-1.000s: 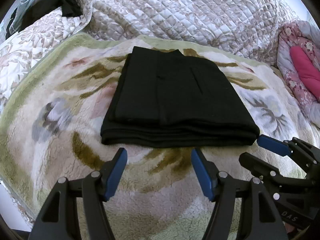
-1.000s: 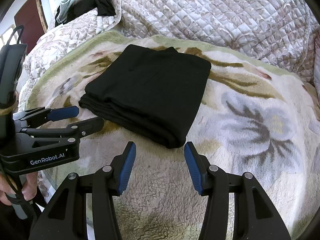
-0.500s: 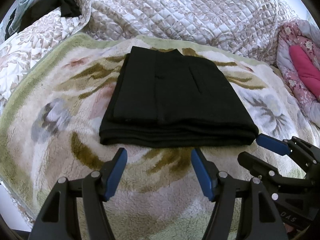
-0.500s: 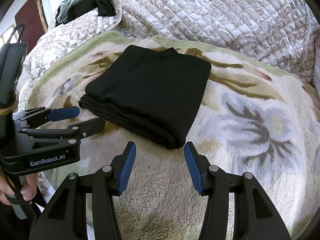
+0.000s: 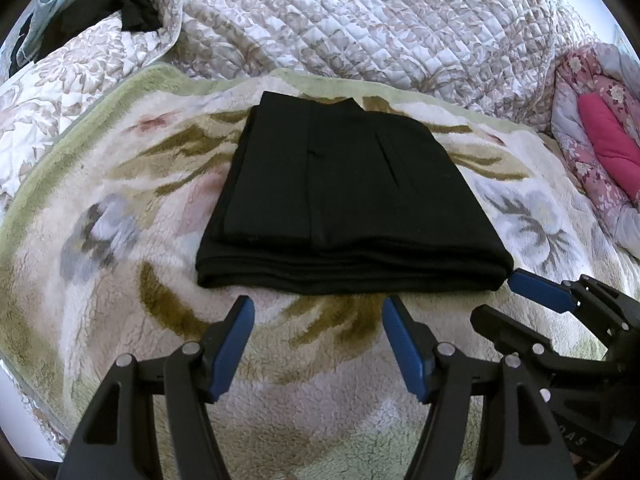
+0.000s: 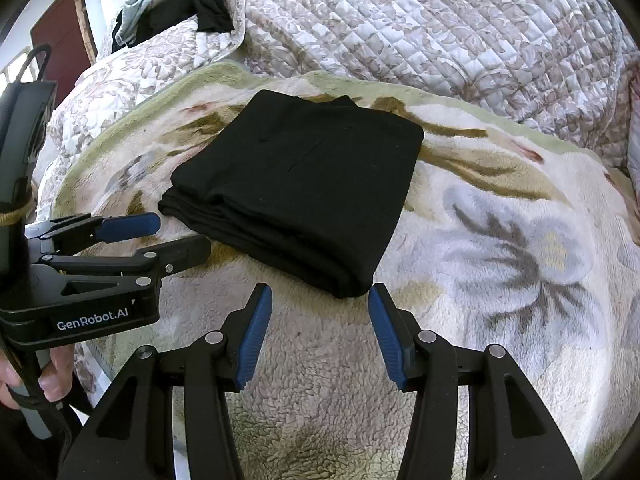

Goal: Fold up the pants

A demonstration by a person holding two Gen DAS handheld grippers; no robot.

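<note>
One folded black pants (image 5: 344, 196) rectangle on fleecy blanket (image 5: 100, 300).

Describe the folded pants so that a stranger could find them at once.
Start at the fleece blanket with flower print, spread before the quilt. In its middle lie the pants, a flat black rectangle of stacked layers. Nothing else on the blanket is plain black.

pants (image 5: 344, 196) on blanket (image 5: 100, 280), quilt (image 5: 360, 20) behind
</note>
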